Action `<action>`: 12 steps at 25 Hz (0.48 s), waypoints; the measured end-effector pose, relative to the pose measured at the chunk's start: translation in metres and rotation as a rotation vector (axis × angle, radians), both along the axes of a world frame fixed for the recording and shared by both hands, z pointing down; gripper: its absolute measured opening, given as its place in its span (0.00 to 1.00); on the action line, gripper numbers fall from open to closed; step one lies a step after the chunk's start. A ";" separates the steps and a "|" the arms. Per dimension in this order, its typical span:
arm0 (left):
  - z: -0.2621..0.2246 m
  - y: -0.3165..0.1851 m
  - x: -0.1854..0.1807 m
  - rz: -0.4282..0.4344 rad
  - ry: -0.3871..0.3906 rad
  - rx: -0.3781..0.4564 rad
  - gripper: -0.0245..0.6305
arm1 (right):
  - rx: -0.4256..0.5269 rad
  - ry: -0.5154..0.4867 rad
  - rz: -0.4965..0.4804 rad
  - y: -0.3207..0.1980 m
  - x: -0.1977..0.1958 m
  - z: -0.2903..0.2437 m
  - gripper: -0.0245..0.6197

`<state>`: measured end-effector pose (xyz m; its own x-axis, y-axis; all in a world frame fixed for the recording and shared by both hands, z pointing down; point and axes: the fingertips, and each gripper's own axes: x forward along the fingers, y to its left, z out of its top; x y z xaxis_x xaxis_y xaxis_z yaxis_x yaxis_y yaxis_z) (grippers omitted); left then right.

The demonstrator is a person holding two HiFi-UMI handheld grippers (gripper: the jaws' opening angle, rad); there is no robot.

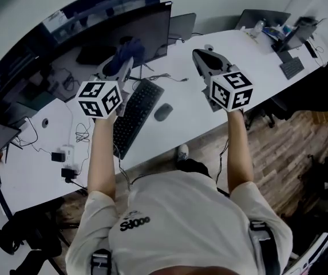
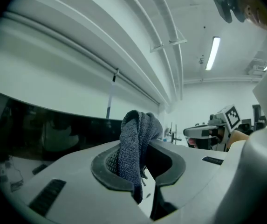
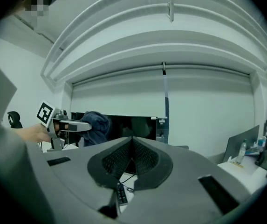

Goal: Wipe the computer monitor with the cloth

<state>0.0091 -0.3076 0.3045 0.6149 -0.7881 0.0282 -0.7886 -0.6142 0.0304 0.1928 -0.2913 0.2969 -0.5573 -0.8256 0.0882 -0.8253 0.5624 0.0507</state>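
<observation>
Cool, even indoor light, brightest from a ceiling tube [image 2: 212,52] in the left gripper view. All three views bend strongly at the edges, with black corners in both gripper views. The monitor [image 1: 89,47] is dark, with faint reflections, perhaps glare. Shadows are soft.

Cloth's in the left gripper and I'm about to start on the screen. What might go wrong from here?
The cloth is only pinched as a bunched fold in the left gripper; pressure against the monitor might pull it loose. If the bunch flattens, the hard fingers may touch the screen. Low strokes may bump the keyboard in front of it.
</observation>
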 end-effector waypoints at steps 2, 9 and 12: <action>-0.010 -0.019 0.016 -0.051 -0.027 0.042 0.15 | 0.021 0.004 -0.016 -0.025 0.018 -0.003 0.03; -0.045 -0.066 0.084 -0.062 -0.142 0.102 0.15 | 0.023 -0.012 -0.043 -0.088 0.069 -0.017 0.03; -0.074 -0.088 0.108 -0.074 -0.203 0.183 0.15 | 0.034 -0.009 -0.062 -0.103 0.079 -0.024 0.03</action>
